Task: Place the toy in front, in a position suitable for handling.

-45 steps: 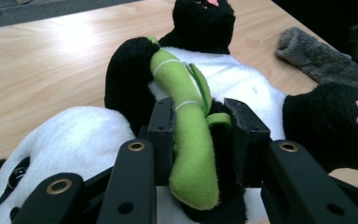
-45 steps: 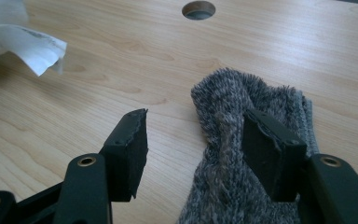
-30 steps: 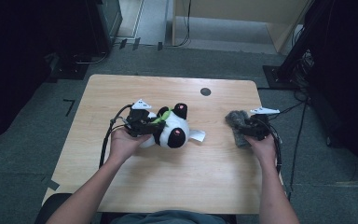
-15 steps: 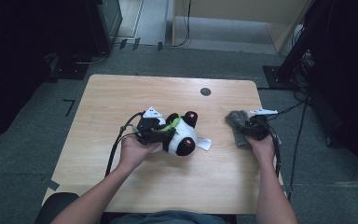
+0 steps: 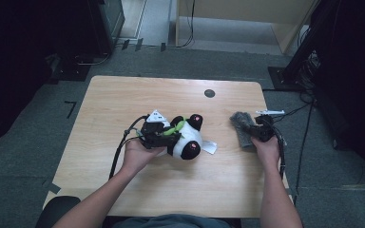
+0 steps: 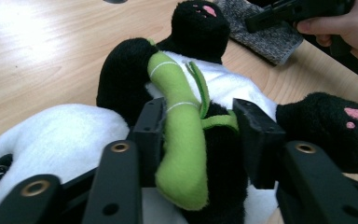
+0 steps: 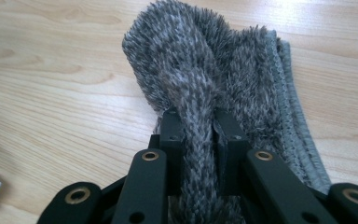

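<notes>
On the pale wooden table, approx. centre, lies a black-and-white plush panda toy w/ pink paw pads, on its side. The left gripper sits on it: in the left gripper view its jaws stand either side of the panda's green felt bamboo stalk, one pad against the stalk, the other w/ a gap. They have just been opening, stalk between them but not pinched, so this reads as a release after setting the panda down.

Near the table's right edge, well apart from the panda, is a grey fuzzy knit cloth. The right gripper has just been closing and now clamps a raised fold of that cloth, pads pressing both sides in the right gripper view.

Step in hand, prob.: grabbing the cloth. Next move calls for lifting it clear w/o losing the fold, while the left backs off the bamboo w/o snagging it.

Small white tag beside the panda.
</notes>
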{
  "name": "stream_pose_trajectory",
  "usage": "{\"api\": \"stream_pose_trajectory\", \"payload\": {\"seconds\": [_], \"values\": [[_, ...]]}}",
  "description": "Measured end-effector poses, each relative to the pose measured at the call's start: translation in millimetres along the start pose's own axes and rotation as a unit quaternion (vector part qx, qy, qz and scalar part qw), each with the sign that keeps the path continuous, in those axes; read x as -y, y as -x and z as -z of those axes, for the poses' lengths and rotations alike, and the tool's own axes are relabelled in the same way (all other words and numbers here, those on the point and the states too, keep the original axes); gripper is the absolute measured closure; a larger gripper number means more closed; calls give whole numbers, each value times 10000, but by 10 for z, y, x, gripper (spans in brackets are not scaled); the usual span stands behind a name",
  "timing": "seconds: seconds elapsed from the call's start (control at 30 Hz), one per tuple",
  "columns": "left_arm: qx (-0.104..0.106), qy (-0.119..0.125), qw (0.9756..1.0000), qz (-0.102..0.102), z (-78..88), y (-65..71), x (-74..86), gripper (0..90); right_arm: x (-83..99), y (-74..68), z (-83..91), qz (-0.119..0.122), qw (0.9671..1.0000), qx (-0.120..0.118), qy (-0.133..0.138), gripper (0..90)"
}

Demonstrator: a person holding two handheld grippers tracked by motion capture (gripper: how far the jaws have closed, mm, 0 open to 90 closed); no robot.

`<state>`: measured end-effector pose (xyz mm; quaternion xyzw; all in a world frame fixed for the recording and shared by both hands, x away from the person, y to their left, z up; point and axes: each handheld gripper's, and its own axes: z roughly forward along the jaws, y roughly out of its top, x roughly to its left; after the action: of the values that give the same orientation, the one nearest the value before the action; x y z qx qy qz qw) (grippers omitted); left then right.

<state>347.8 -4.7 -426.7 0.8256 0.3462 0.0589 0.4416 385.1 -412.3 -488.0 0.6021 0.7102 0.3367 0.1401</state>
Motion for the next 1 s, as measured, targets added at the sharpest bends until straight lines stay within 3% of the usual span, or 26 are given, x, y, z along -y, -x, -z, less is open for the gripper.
{"api": "stream_pose_trajectory", "payload": {"seconds": [0.17, 0.27, 0.6, 0.77, 0.87, 1.0], "values": [[-12, 121, 9999, -78, 51, -25, -21, 429, -32, -41, 29, 15, 9999, -108, 55, 774], [125, 91, 9999, -22, 81, -80, -24, 380, -85, -109, 57, 13, 9997, -260, 45, 775], [152, 258, 9995, -97, 179, -157, -26, 321, -218, -292, 165, 232, 9983, -511, 127, 778], [128, 311, 9994, -39, 268, -237, -18, 297, -305, -461, 252, 423, 9963, -732, 162, 776], [46, 256, 9996, -123, 312, -292, 2, 280, -373, -611, 313, 672, 9941, -823, 198, 777], [27, 192, 9998, -90, 351, -327, 26, 270, -454, -761, 369, 822, 9914, -973, 285, 776]]}}
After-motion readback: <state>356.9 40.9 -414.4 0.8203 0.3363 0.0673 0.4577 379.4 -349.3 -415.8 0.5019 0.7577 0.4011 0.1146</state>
